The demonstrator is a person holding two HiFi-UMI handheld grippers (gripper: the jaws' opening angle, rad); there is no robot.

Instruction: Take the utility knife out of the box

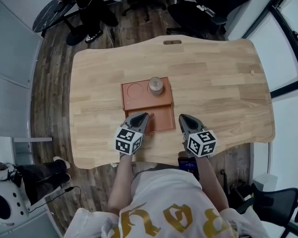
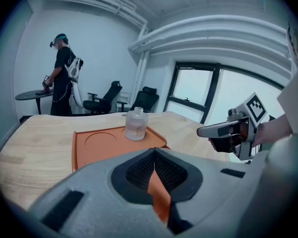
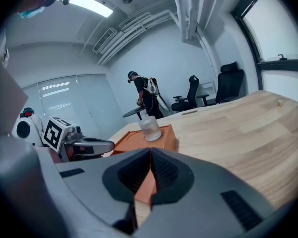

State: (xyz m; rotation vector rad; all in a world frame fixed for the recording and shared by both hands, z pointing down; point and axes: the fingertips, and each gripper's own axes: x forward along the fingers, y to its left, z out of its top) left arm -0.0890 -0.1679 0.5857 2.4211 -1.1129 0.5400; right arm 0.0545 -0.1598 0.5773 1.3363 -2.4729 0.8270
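Note:
An orange box [image 1: 136,100] lies in the middle of the wooden table [image 1: 218,98]; its far half has a round recess and a clear glass bottle [image 1: 155,86] standing on it. A lower orange section [image 1: 161,119] sticks out toward me. No utility knife shows in any view. My left gripper [image 1: 143,117] is shut and empty, its tip over the left of that lower section. My right gripper [image 1: 185,118] is shut and empty, just right of the box. The left gripper view shows the box [image 2: 99,143], bottle [image 2: 136,124] and right gripper [image 2: 223,130]; the right gripper view shows the box [image 3: 164,142] and left gripper [image 3: 97,145].
A person [image 2: 63,76] stands at a small round table [image 1: 52,14] beyond the far left corner. Office chairs [image 1: 203,9] stand behind the table. A handle slot [image 1: 172,42] is cut at the far edge, and a small bit [image 1: 252,72] lies at the right.

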